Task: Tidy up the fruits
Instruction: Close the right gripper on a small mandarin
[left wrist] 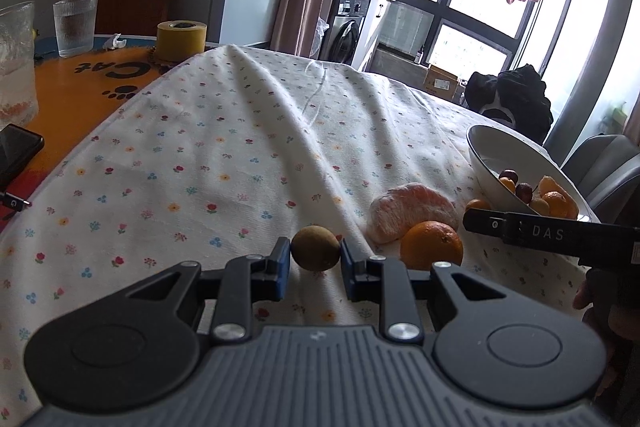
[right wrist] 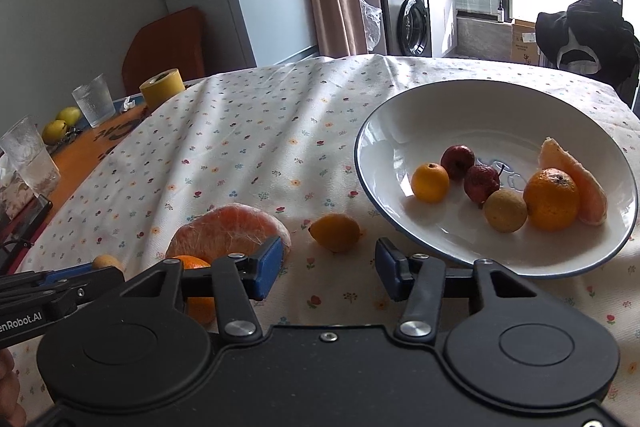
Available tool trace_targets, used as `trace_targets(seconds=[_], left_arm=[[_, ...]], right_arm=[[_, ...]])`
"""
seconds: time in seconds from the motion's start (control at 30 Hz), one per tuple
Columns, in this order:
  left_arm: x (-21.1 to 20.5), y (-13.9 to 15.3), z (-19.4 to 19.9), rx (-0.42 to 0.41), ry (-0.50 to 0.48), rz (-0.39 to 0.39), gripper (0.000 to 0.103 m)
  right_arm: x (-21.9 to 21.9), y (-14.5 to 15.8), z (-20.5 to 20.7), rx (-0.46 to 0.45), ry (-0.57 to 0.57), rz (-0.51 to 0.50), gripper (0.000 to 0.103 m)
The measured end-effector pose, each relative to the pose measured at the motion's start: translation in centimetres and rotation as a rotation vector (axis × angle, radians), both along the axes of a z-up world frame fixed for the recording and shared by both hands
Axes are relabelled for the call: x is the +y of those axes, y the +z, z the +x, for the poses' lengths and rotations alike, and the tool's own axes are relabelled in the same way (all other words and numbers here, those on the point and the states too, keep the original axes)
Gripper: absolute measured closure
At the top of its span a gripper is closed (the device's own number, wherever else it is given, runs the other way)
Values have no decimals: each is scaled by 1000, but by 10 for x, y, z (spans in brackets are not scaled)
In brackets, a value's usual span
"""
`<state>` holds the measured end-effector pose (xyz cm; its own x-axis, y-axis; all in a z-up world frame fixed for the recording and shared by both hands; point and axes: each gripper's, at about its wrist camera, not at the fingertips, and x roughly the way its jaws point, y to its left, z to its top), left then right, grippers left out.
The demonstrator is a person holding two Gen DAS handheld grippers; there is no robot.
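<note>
A flowered tablecloth (right wrist: pixel 248 147) covers the table, washing machine (right wrist: pixel 408 15) behind at twelve o'clock. The left gripper (left wrist: pixel 315 261) brackets a small brown fruit (left wrist: pixel 315 247), pads at both sides, though I can't be sure they're pressing it. The orange (left wrist: pixel 431 245) and peeled citrus segment (left wrist: pixel 412 213) sit at its two o'clock. The right gripper (right wrist: pixel 329 269) hangs spread wide, a small yellow fruit (right wrist: pixel 336 231) just ahead, the bowl (right wrist: pixel 400 131) of fruit at its one o'clock.
</note>
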<state>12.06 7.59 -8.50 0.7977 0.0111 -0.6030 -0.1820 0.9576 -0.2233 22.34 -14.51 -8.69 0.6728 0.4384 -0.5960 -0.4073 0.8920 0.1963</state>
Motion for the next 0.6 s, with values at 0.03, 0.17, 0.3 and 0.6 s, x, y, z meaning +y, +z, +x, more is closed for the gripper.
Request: trace_targets(seconds=[0.03,0.17,0.3,0.6], left_arm=[[1,-1,0,1,3,-1,78],[6,-2,0,6,19,-3,78],[6,-2,1,7,27,-3,78],[2,0,-2,2,27,3,78]], right_arm=[[1,0,0,-3,-1,-9,54],[9,1,1,-20,6,-26,55],[14,1,4,-28,12,-39,65],[1,2,-3,-13,18,-9,84]])
